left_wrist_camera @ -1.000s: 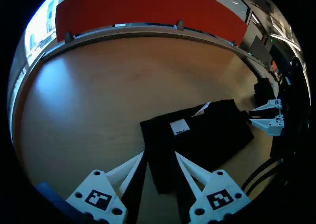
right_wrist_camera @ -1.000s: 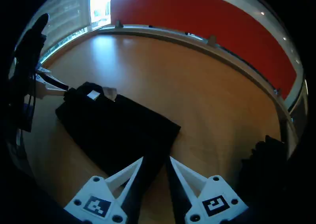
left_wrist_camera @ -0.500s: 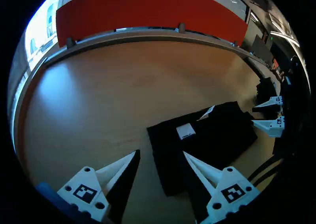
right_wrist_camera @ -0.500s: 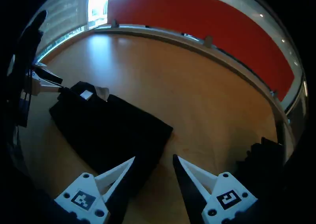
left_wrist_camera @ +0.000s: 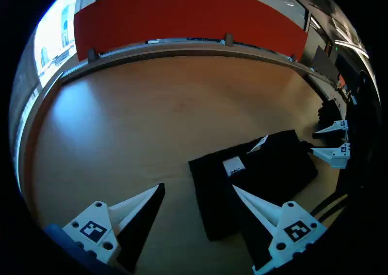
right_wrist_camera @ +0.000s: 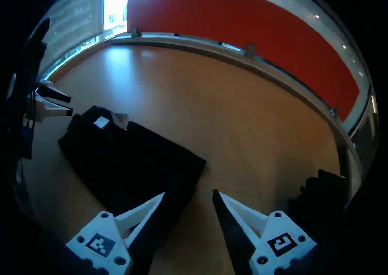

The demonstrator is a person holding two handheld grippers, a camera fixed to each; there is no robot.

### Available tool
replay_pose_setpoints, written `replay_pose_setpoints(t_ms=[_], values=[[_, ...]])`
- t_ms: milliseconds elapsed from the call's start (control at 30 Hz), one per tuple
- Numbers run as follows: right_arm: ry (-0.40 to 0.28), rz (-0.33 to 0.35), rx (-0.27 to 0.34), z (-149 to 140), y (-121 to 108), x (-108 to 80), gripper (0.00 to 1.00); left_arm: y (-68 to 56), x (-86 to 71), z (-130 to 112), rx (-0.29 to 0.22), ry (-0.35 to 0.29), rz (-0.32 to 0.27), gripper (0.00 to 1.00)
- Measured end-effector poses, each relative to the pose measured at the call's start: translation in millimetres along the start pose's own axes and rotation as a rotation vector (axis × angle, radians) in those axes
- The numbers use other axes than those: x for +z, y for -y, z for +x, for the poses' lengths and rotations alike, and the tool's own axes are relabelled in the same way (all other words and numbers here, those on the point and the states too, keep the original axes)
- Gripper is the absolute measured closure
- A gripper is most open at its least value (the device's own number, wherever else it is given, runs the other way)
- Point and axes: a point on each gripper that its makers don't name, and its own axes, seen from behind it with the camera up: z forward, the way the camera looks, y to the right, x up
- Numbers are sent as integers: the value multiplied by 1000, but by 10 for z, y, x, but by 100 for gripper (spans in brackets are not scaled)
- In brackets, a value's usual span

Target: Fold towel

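Note:
A black towel [left_wrist_camera: 271, 173] lies folded flat on the wooden table [left_wrist_camera: 145, 115], with a white label [left_wrist_camera: 234, 166] and a turned-up tag on top. My left gripper [left_wrist_camera: 199, 186] is open, hovering just off the towel's near-left edge. My right gripper [right_wrist_camera: 189, 193] is open too, its fingertips above the towel's [right_wrist_camera: 126, 163] near corner with nothing between them. From the left gripper view, the right gripper [left_wrist_camera: 313, 142] stands at the towel's far right end. From the right gripper view, the left gripper [right_wrist_camera: 71, 106] sits by the towel's far left end.
A red panel [left_wrist_camera: 189, 18] runs behind the table's raised back rim [left_wrist_camera: 160, 44]. A dark pile of cloth [right_wrist_camera: 322, 192] sits on the table to the right of the towel. Bright windows [right_wrist_camera: 116, 8] lie beyond. Bare wood stretches from the towel to the rim.
Both grippers were shut on the towel's edges a second ago. They have opened, let go and drawn back slightly. The towel now rests on the table.

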Motion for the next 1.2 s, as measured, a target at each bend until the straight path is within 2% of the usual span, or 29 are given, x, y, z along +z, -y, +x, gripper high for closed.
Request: replay_pose_setpoints(t_ms=[367, 567, 900, 1200], values=[[-7, -12, 3, 108, -74, 69, 34, 44, -167, 54, -3, -24, 9, 7], [-9, -14, 3, 166, -91, 120, 34, 112, -293, 15, -3, -29, 22, 7], [-10, -20, -4, 303, -169, 223, 34, 219, -583, -117, -27, -35, 41, 7], [0, -29, -20, 383, -254, 311, 34, 247, -828, -241, -54, -40, 46, 7]])
